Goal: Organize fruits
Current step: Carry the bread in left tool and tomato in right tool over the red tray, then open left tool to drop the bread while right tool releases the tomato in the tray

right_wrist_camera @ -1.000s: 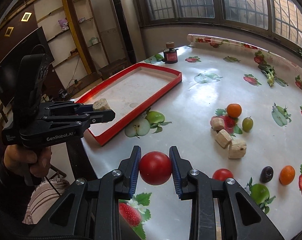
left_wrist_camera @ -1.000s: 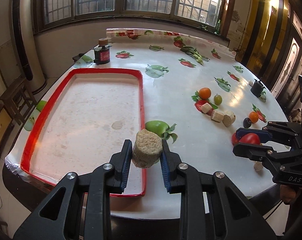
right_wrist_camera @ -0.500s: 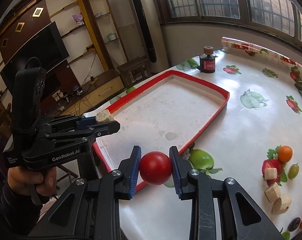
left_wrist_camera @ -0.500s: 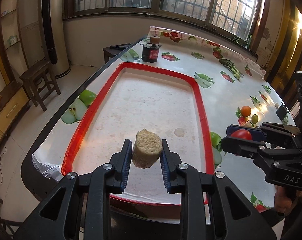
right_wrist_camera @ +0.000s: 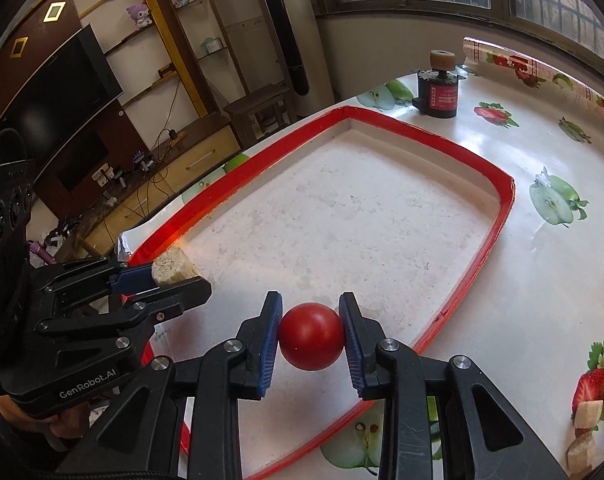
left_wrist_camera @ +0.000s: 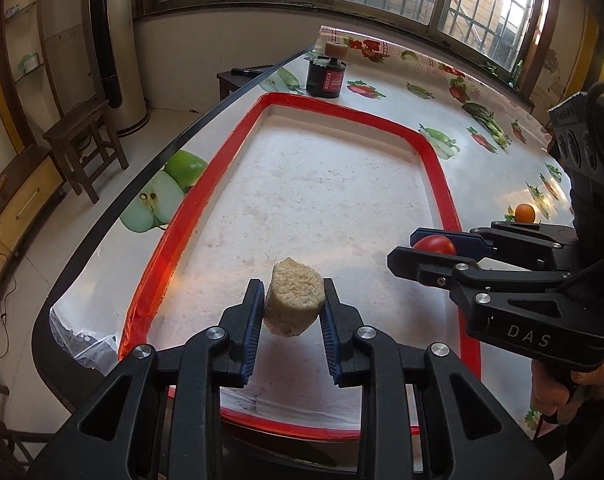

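My left gripper (left_wrist_camera: 289, 320) is shut on a beige, rough fruit chunk (left_wrist_camera: 294, 300) and holds it above the near end of the red-rimmed white tray (left_wrist_camera: 194, 208). My right gripper (right_wrist_camera: 311, 340) is shut on a red tomato (right_wrist_camera: 311, 337) above the tray's near right part (right_wrist_camera: 498, 224). Each gripper shows in the other's view: the right one with the tomato (left_wrist_camera: 435, 245), the left one with the chunk (right_wrist_camera: 170, 270). Nothing lies in the tray.
A dark jar with a cork lid (left_wrist_camera: 327, 72) stands past the tray's far end, also in the right wrist view (right_wrist_camera: 439, 88). An orange fruit (left_wrist_camera: 525, 213) and pale chunks (right_wrist_camera: 586, 416) lie on the fruit-print tablecloth at right. The table edge runs along the tray's left side.
Both grippers have moved left from the loose fruits to over the tray, each still holding its piece. The tray now fills both views.
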